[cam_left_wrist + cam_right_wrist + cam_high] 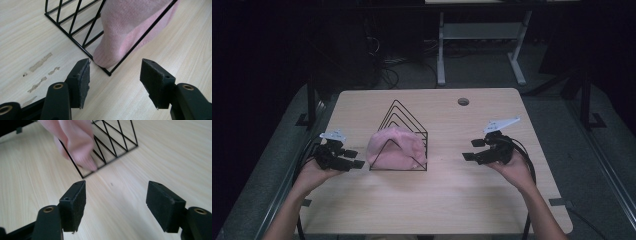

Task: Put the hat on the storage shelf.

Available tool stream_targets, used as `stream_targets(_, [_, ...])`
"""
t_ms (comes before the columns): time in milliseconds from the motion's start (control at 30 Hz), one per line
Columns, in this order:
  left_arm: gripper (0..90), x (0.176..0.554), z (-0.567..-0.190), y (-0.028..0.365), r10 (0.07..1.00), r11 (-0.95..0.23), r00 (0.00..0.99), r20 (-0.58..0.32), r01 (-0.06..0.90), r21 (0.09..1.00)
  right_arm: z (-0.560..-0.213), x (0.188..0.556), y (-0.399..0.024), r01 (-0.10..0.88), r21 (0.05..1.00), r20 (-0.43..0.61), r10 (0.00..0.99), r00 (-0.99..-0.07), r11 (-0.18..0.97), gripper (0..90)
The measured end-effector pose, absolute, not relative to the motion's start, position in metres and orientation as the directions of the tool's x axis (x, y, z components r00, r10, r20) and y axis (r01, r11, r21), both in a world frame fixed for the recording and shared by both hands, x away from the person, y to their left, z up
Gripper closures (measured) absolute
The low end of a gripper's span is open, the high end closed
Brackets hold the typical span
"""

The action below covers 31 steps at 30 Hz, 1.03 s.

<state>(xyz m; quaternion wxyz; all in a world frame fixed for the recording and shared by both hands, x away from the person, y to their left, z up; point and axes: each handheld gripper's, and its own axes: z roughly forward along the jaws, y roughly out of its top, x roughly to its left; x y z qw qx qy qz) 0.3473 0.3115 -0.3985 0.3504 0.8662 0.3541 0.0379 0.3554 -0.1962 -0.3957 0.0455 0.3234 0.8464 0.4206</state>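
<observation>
Currently the pink cloth sits draped inside the black wire rack at the middle of the wooden worktop, bulging out past the rack's front triangle frame. Left gripper is just beside the rack's left end, fingers apart with nothing between them; in the left gripper view the cloth hangs over the rack's base wire just ahead of the pads, not touching them. Right gripper is well apart from the rack on the right side, fingers apart and empty; in the right gripper view the cloth and rack lie farther off, slightly blurred
</observation>
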Motion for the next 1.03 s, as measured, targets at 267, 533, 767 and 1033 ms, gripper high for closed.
stream_targets(267, [38.7, 0.337, -0.406, 0.316, 0.647, -0.496, 0.74, -0.181, 0.59, 0.637, -0.413, 0.332, -0.234, 0.556, 0.738, 0.22, 0.643, -0.733, 0.382, 30.1])
stream_targets(533, [37.3, 0.327, -0.408, 0.322, 0.672, -0.463, 0.718, -0.18, 0.597, 0.655, -0.433, 0.309, -0.269, 0.601, 0.728, 0.245, 0.694, -0.677, 0.33, 28.8])
stream_targets(767, [34.9, 0.319, -0.414, 0.321, 0.684, -0.432, 0.704, -0.188, 0.599, 0.674, -0.439, 0.298, -0.285, 0.619, 0.721, 0.246, 0.719, -0.649, 0.311, 27.4])
stream_targets(1033, [32.3, 0.303, -0.424, 0.319, 0.705, -0.403, 0.686, -0.181, 0.597, 0.694, -0.441, 0.282, -0.288, 0.605, 0.74, 0.232, 0.732, -0.64, 0.295, 26.2])
